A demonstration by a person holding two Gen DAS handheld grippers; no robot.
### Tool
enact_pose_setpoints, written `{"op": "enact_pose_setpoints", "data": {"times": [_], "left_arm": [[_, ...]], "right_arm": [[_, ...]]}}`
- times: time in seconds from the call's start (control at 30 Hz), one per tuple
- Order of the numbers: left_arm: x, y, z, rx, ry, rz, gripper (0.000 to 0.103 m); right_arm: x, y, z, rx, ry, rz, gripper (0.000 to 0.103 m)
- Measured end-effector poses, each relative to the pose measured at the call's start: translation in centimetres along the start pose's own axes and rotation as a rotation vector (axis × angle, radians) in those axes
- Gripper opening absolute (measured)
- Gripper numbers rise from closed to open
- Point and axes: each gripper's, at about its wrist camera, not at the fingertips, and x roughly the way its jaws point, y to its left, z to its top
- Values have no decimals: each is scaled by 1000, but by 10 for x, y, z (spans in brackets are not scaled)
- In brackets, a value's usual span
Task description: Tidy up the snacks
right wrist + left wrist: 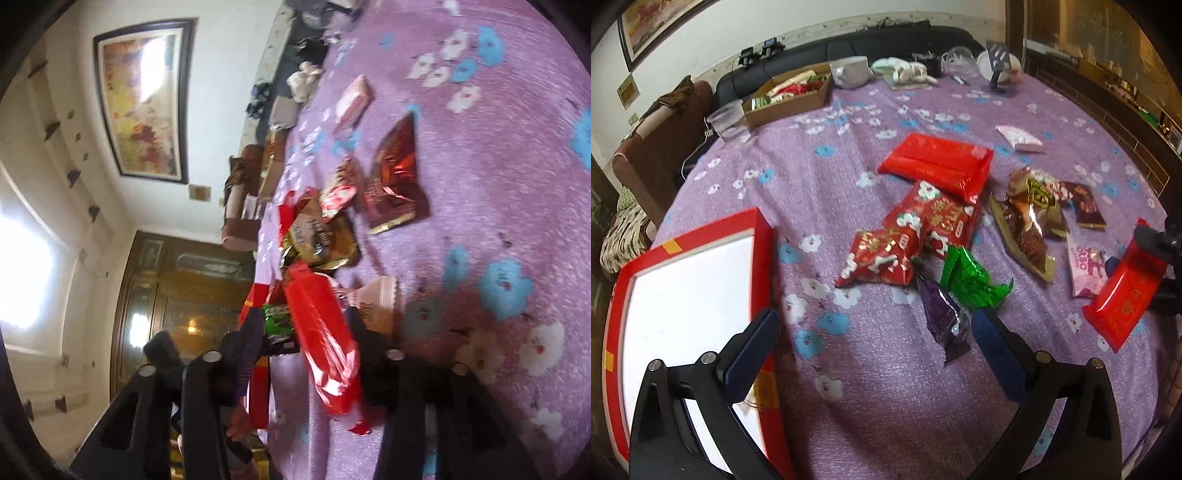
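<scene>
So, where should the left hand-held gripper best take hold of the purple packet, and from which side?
Grip the purple packet across its narrow middle, coming from above. It lies flat and elongated, its upper end touching the green packet, so the crimped ends are probably harder to pinch.

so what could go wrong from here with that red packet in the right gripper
1. The red packet sits between the right gripper jaws, which look parted; it could slip onto the table.
2. The left gripper is open just above the purple wrapper and green wrapper; it might catch both.
</scene>
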Motion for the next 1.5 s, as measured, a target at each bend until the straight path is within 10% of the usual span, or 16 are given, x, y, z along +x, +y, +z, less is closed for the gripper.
{"op": "enact_pose_setpoints", "data": {"times": [0.2,0.6,0.83,1.5], "left_arm": [[15,-3,1,-11,46,-3,95],[19,2,-1,-6,54,-125,40],[11,7,-7,-7,30,-234,22],[-37,40,-15,-63,-84,-221,21]], "right_arm": [[2,0,1,-5,0,17,52],[-2,10,-18,-49,24,-54,68],[15,11,-44,-81,117,-238,22],[65,70,-42,-139,142,-139,19]]}}
